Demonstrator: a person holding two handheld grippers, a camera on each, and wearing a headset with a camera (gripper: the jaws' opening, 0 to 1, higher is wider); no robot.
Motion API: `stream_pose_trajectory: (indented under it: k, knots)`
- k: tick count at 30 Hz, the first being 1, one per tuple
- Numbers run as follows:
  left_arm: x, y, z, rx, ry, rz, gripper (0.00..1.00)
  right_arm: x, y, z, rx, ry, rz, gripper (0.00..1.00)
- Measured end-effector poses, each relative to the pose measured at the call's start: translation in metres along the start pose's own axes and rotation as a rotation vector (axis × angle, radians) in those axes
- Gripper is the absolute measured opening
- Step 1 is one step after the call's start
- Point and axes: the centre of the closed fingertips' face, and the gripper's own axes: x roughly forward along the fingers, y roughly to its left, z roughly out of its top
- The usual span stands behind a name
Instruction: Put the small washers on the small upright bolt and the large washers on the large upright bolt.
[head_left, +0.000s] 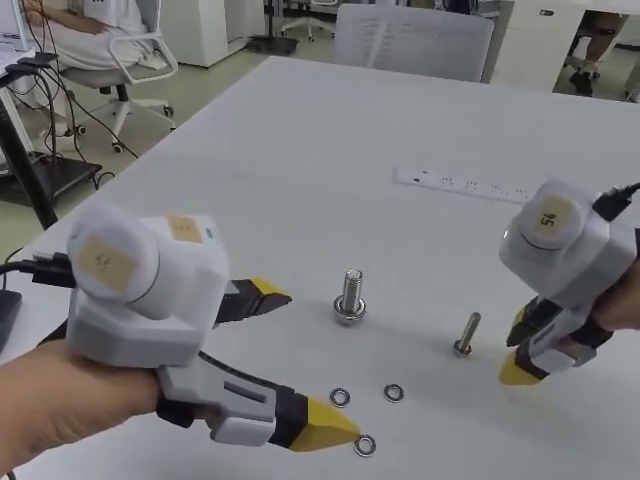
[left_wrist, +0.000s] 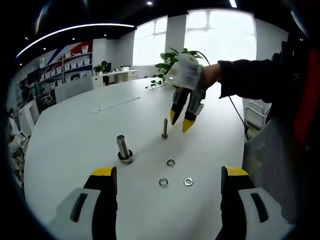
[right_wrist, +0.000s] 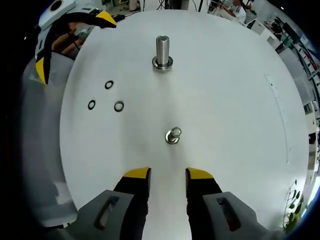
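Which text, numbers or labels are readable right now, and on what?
"95" (seen tilted, possibly "56"): tan label on the right gripper.
Two tan labels on the left gripper: marks too faint to read.
Power strip on the table: markings too small to read.

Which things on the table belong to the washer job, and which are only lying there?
For the job: large upright bolt, small upright bolt, three loose washers.
Lying about: white power strip, farther back.
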Motion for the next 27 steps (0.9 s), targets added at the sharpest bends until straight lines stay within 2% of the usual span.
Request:
stream_pose_trajectory:
  k: [7,13,18,23,27]
  knots:
    - [-0.001,-0.001,0.001,0.003,-0.002,0.0,0.86,-0.002,0.016,-0.006,0.011,-0.008,0.009,0.3]
    - [-0.001,-0.002,0.002,0.008,-0.007,0.0,0.86,-0.003,0.031,-0.002,0.009,-0.027,0.02,0.3]
    - [-0.001,-0.003,0.004,0.011,-0.011,0.0,0.86,-0.001,0.043,0.003,-0.009,-0.033,0.033,0.29]
    - [-0.002,-0.003,0.006,0.014,-0.016,0.004,0.86,0.002,0.057,0.016,-0.033,-0.05,0.057,0.29]
    - [-0.003,-0.004,0.007,0.016,-0.02,0.008,0.86,0.005,0.062,0.023,-0.058,-0.044,0.064,0.29]
